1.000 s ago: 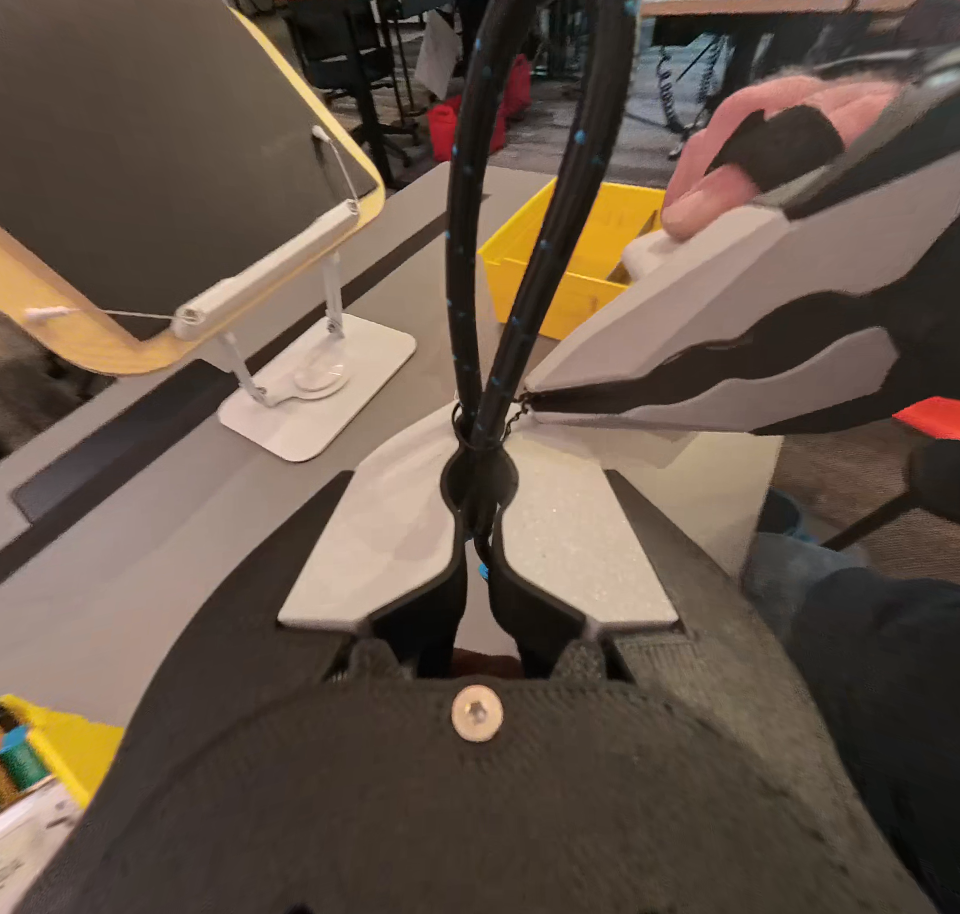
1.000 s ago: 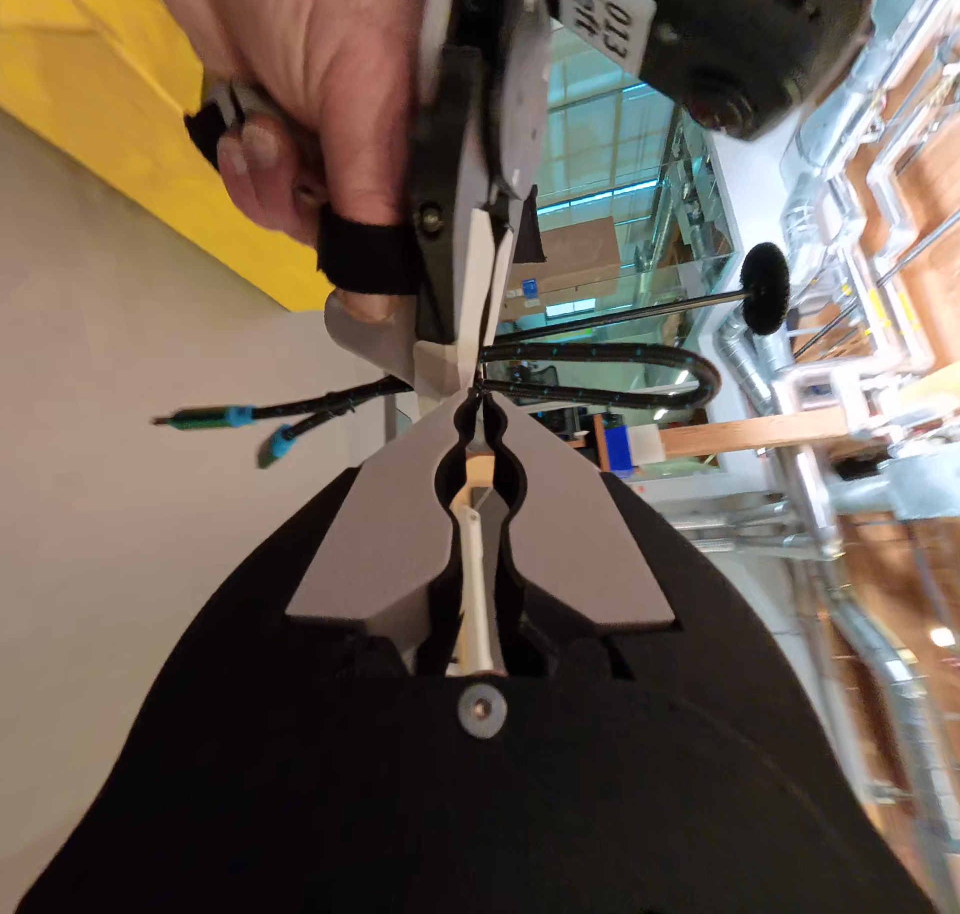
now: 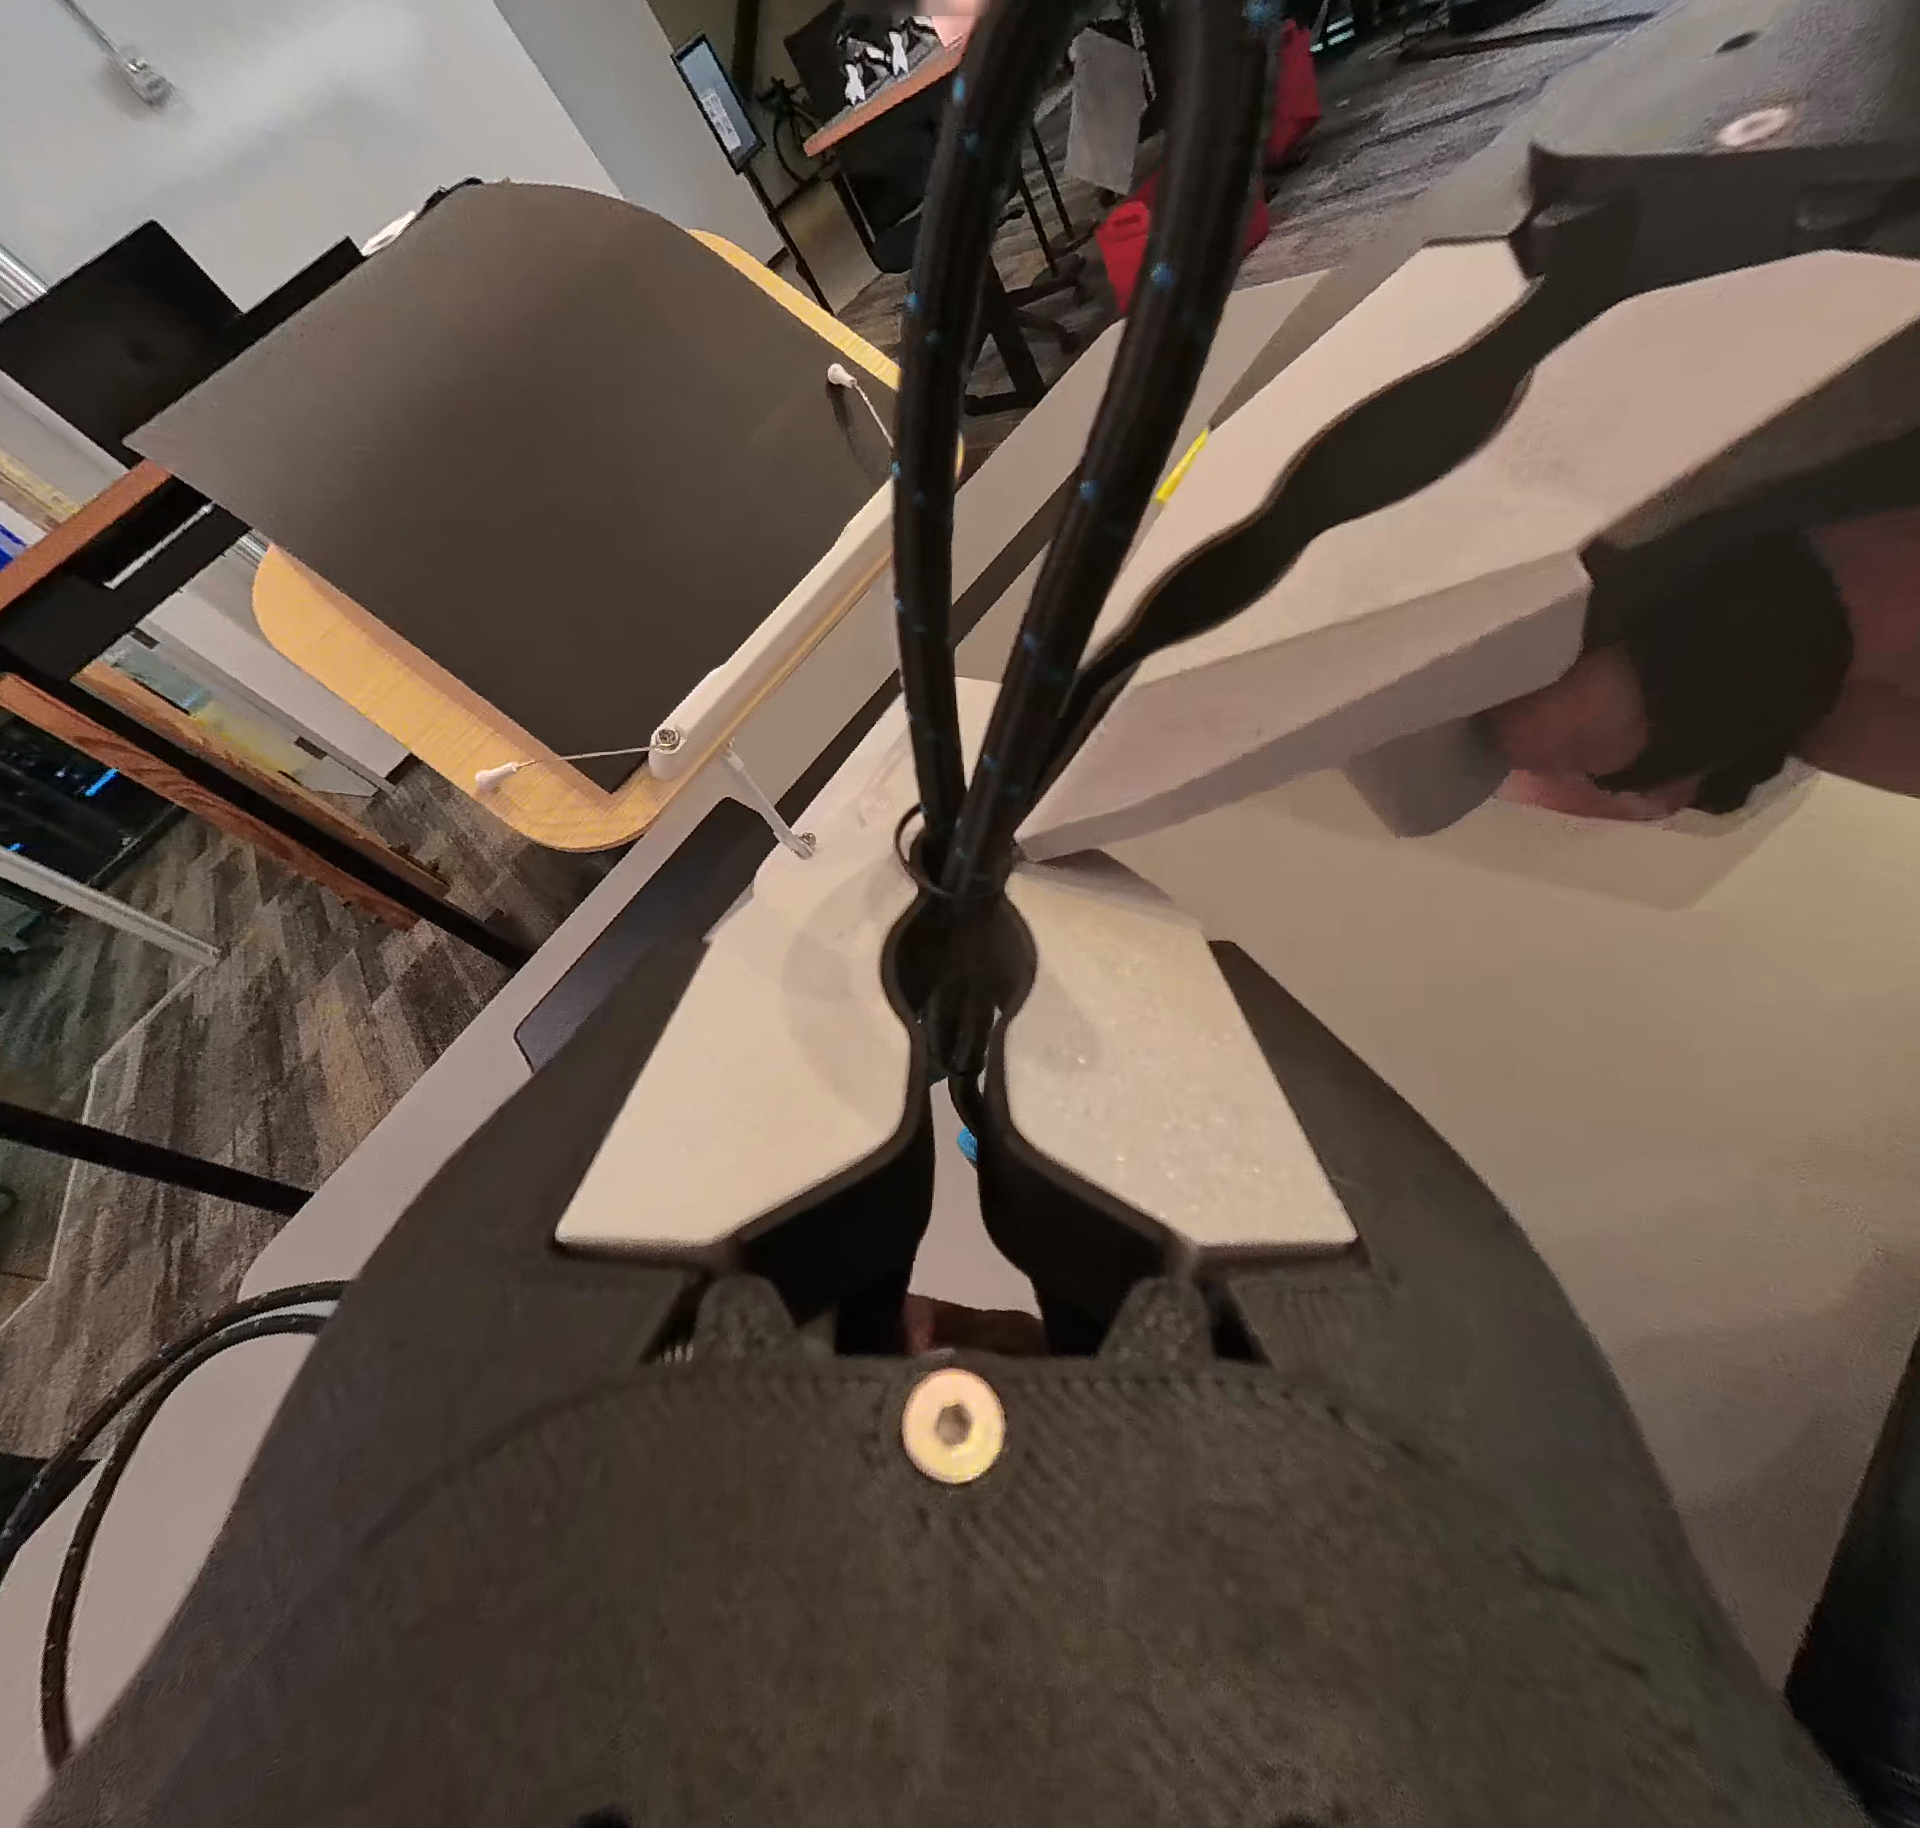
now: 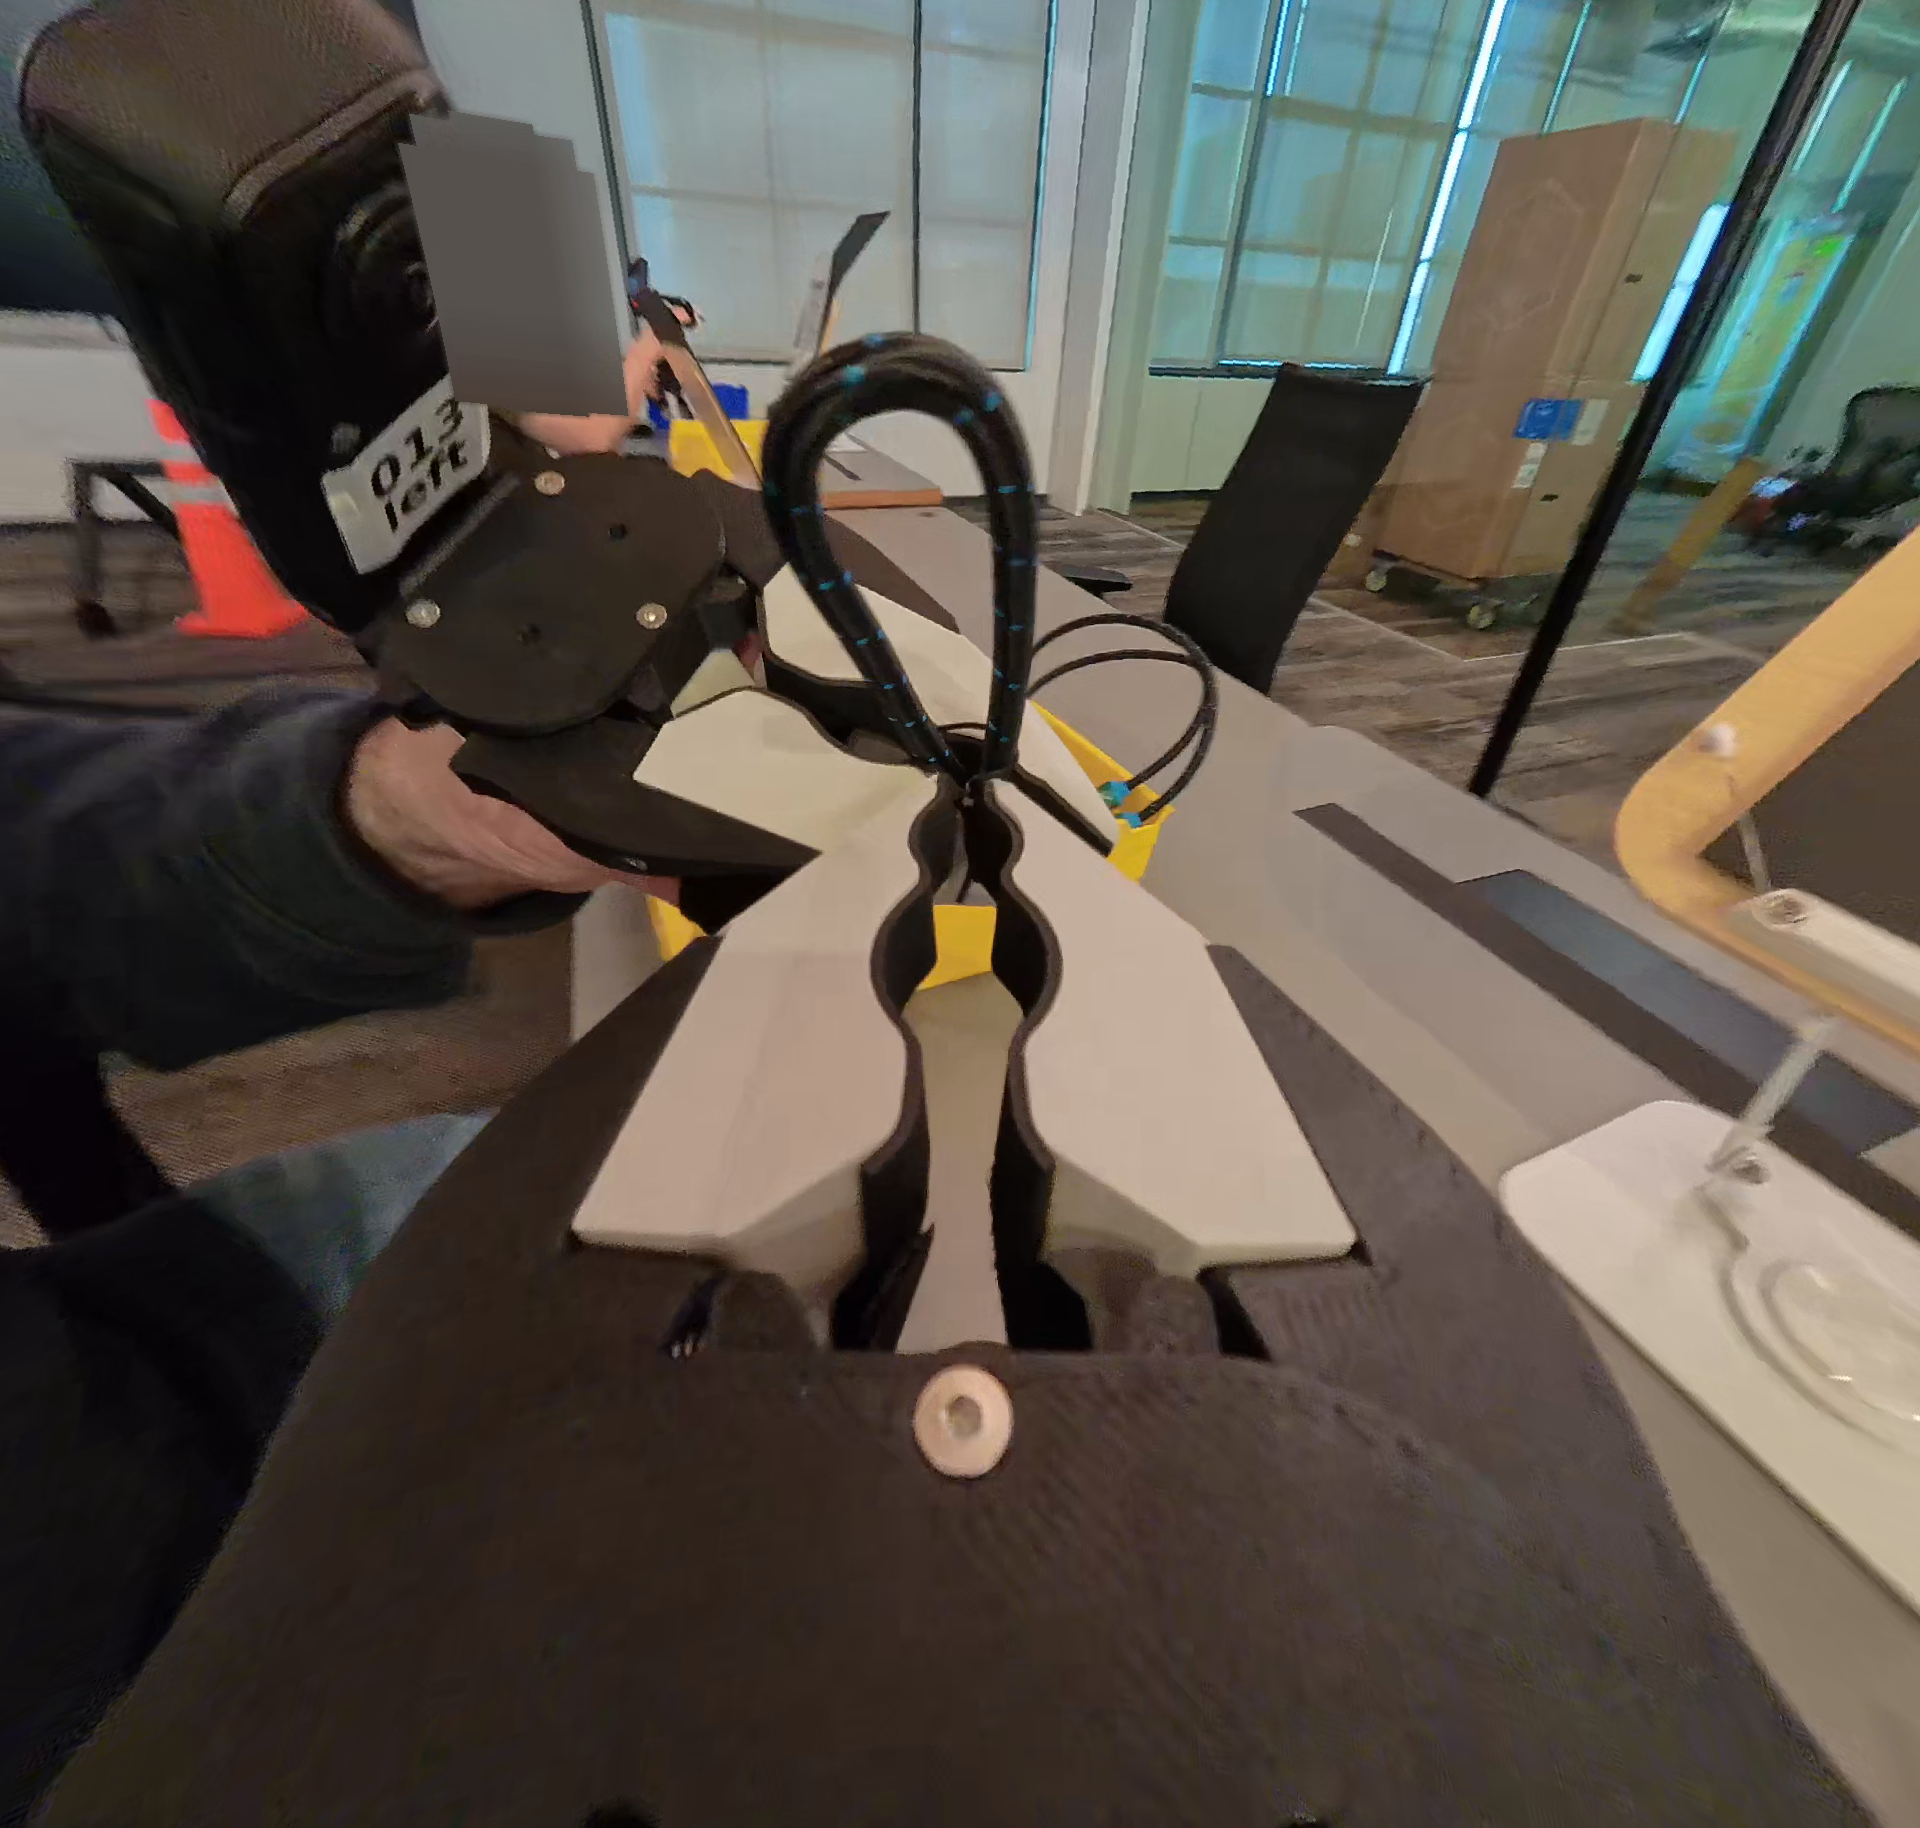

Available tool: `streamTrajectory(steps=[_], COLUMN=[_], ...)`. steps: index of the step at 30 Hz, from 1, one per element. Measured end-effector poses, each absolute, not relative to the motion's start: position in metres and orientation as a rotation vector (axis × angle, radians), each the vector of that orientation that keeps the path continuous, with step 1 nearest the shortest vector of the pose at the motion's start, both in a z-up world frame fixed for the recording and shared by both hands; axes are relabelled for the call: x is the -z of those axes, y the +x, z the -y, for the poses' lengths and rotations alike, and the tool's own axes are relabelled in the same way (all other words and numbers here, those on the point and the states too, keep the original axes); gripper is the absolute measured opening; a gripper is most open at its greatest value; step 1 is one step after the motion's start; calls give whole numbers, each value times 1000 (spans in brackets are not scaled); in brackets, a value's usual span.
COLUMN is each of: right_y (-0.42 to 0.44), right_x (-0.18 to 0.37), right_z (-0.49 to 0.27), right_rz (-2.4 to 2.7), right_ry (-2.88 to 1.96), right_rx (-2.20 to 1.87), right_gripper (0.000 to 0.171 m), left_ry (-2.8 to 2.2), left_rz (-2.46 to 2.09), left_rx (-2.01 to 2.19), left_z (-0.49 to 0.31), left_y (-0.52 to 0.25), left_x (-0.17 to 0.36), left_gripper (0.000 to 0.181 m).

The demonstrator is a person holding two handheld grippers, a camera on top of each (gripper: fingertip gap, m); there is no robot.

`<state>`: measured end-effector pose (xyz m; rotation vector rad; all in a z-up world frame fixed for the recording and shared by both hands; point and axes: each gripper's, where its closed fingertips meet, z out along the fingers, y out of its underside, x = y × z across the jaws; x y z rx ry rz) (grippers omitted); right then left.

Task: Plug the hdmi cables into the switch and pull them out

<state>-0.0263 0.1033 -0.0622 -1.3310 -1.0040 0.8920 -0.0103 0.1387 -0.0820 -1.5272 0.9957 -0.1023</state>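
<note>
Cable (image 3: pixel 940 490) first, in your left wrist view: a braided black bundle flecked with blue, looped upward; your left gripper (image 3: pixel 961 957) is clamped on its tied neck, probably to steady it while the right gripper (image 3: pixel 1049 822) comes in from the side, its smooth grey fingers (image 3: pixel 1382 635) nearly together at the binding.

Right wrist view: your right gripper (image 4: pixel 964 812) pinches a thin tie at the loop's base (apparently to undo it), tips closed; a second cable (image 4: pixel 1153 698) lies in the yellow bin (image 4: pixel 1138 843); no switch shows.
</note>
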Motion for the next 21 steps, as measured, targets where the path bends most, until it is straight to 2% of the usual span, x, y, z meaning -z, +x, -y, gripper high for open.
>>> streamTrajectory(steps=[1, 5, 9, 15, 21], right_y=[-26, -24, -21, -15, -10], right_x=[63, 65, 65, 64, 72], right_z=[-103, -103, -104, -103, -100], right_rz=[1030, 1158, 1351, 1649, 1891], right_ry=[-1322, -1264, -1127, -800, -427], right_rx=[-836, -608, -203, 398, 819], right_gripper=[0, 0, 0, 0, 0], left_ry=[-1548, -1630, -1704, -1761, -1866], left_rz=[-991, -984, -981, -1062, -1191], left_rx=[121, 253, 452, 611, 838], left_z=[-138, -135, -130, -122, -108], left_y=[-10, -6, 0, 9, 15], left_x=[84, 89, 92, 95, 106], left_gripper=[2, 1, 1, 1, 1])
